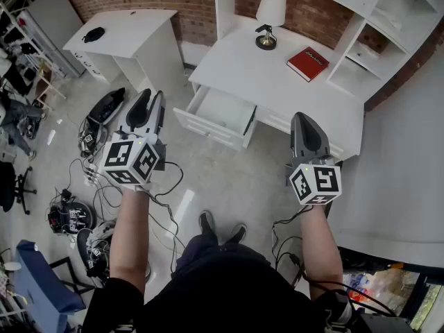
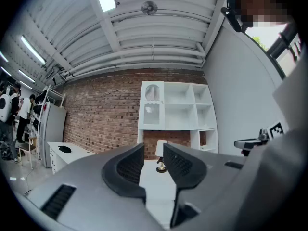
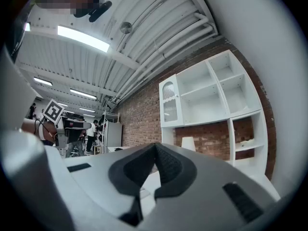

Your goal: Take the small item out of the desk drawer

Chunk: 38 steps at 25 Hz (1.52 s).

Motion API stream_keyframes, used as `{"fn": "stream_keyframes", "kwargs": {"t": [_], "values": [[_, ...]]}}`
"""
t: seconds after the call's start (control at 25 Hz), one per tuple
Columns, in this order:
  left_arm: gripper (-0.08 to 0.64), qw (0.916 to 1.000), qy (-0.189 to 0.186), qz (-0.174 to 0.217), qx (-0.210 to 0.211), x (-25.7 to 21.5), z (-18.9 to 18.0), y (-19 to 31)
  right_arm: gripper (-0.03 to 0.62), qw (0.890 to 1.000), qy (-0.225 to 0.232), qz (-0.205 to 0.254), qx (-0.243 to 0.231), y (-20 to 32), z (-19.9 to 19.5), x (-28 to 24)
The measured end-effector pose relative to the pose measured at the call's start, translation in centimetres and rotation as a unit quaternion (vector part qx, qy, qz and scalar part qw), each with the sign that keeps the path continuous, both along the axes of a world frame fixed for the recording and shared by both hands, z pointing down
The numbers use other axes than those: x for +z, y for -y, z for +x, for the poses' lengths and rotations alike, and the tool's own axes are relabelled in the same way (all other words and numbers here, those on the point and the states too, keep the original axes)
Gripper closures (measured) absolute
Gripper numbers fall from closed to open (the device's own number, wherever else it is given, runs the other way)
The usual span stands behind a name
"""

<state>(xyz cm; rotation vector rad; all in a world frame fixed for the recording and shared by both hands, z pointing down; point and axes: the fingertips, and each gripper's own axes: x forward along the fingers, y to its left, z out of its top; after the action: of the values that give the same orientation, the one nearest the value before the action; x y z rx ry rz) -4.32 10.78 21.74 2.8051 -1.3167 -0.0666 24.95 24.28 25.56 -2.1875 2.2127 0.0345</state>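
Approach step: the drawer (image 1: 220, 113) hangs open at the front edge of the bench (image 1: 277, 82). The small item cannot be made out in its white interior. The left gripper (image 2: 153, 160) is released and empty, the right gripper (image 3: 155, 150) clenched on nothing, both well short. Next move, probably: reach into the drawer.

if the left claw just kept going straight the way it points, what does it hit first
Probably the lamp on the white desk: it sits in the gap of the open left claw. Depth is unclear.
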Motion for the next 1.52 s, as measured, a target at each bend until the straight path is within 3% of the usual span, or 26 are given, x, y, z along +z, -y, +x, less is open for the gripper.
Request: {"fn": "stream_keyframes", "kwargs": {"t": [0.52,0.76,1.04,1.28,1.52], "values": [[0.440,0.9996,-0.018,-0.007,-0.019,0.6,-5.1,4.8,0.591,1.000,-0.007,-0.018,0.021,4.4,-1.8,0.8],[0.425,0.9998,-0.007,0.003,-0.020,2.1,-7.0,7.5,0.479,0.998,-0.023,-0.046,0.034,8.0,-3.3,2.5],[0.407,0.9995,-0.017,-0.025,0.008,4.8,-9.6,10.8,0.477,0.994,-0.040,-0.102,0.012,12.5,-8.0,6.6],[0.407,0.9986,-0.001,-0.047,0.025,7.3,-8.4,13.4,0.479,0.986,-0.051,-0.153,-0.031,17.1,-9.8,11.4],[0.407,0.9967,0.026,-0.069,0.035,10.6,-3.8,18.7,0.482,0.972,-0.055,-0.211,-0.089,23.6,-9.0,18.9]]}}
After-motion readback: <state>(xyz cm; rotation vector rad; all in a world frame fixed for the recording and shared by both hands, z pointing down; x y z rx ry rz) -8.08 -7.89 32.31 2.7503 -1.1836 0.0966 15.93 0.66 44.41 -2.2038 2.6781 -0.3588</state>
